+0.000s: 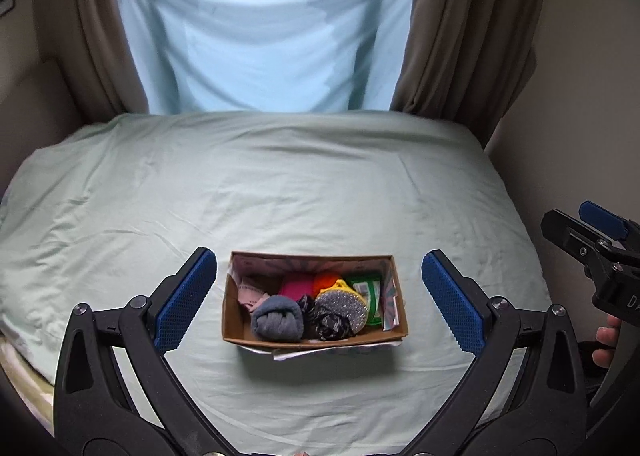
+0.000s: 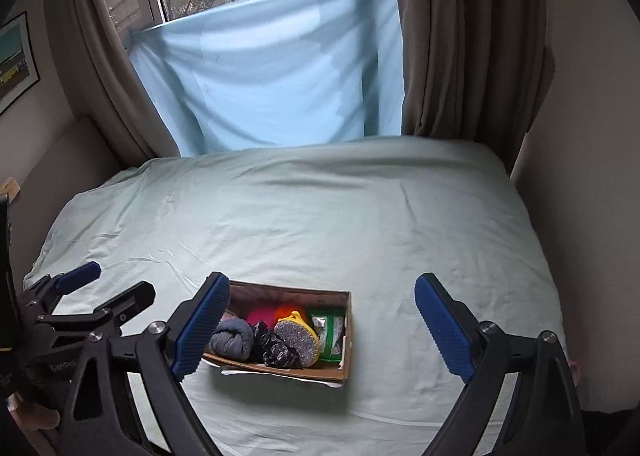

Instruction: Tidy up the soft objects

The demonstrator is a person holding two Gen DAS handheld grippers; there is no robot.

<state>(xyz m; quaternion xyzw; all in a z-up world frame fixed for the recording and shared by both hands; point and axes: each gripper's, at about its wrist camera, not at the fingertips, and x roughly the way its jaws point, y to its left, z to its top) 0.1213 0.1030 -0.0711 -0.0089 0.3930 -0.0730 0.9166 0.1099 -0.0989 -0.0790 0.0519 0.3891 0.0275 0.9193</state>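
Presently, left wrist view: left gripper is seen with jaws spread, nothing held; a box on the bed is packed with a grey roll, a scrubber and a green pack. Right wrist view: right gripper is likewise spread and empty, raised above the bed. Risk noted: a careless reach could tip the light box on the yielding bed, spilling contents.

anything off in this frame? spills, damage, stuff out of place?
Mostly tidy: the soft items sit inside the cardboard box on the bed, none spilled. One oddity: white paper sticks out from under the box's near edge, like a torn liner or flap. Both tongs hang open and empty.
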